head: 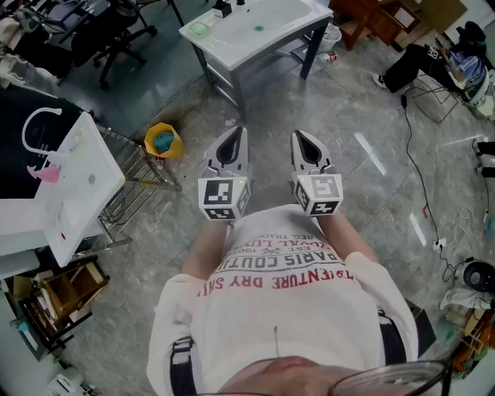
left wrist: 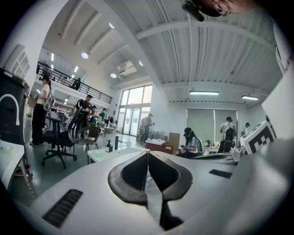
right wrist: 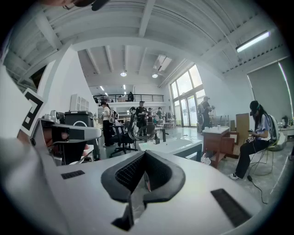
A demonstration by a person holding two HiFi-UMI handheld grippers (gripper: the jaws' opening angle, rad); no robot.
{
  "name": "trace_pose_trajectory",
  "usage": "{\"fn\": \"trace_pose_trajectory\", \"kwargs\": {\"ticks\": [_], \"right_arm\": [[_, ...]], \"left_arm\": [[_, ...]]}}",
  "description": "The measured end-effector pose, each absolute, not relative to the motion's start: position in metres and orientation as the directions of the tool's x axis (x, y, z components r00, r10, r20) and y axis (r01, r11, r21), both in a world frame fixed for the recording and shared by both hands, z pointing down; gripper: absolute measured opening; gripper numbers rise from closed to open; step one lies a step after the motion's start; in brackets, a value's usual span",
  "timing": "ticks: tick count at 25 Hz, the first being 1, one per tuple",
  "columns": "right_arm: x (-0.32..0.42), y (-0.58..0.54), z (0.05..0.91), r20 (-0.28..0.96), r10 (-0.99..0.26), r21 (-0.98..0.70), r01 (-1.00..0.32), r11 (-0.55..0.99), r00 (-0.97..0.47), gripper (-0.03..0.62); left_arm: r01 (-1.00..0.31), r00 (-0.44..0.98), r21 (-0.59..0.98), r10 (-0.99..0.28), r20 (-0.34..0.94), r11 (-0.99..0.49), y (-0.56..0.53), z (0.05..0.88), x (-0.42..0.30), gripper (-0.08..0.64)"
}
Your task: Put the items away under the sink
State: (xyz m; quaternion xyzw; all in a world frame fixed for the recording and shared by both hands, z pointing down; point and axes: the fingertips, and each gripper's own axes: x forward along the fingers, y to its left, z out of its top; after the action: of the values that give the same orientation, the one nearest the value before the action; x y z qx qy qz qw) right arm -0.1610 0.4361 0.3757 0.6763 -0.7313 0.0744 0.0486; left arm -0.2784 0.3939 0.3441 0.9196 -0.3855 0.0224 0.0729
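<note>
Here, left tongs, right tongs: closed, empty.

shirt: white, red-black print | straps: black | left gripper, right gripper: grey

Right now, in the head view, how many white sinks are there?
2. The far sink stands ahead, at the top; the near sink is at the left. Others may be hidden.

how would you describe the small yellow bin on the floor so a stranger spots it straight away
Start at the white sink stand at the top of the head view and drop to the floor at its lower left. There, by the wire rack beside a second white sink, stands the yellow bin. It alone is bright yellow, with something blue-green inside.
</note>
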Motion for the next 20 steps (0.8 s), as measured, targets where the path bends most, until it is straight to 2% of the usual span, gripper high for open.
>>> {"fn": "trace_pose_trajectory", "kwargs": {"ticks": [13,20], "right_arm": [[-0.152,0.424,0.381,0.197,-0.979,-0.052,-0.998,0.034,-0.044,0.025],[-0.116,0.411,0.398,0.239,-0.971,-0.078,-0.997,-0.002,-0.016,0.025]], "left_arm": [[-0.695,0.719,0.144,-0.683,0.127,-0.705,0.379,0.357,-0.270,0.028],[-0.695,0.719,0.169,-0.675,0.166,-0.699,0.365,0.375,-0.241,0.026]]}}
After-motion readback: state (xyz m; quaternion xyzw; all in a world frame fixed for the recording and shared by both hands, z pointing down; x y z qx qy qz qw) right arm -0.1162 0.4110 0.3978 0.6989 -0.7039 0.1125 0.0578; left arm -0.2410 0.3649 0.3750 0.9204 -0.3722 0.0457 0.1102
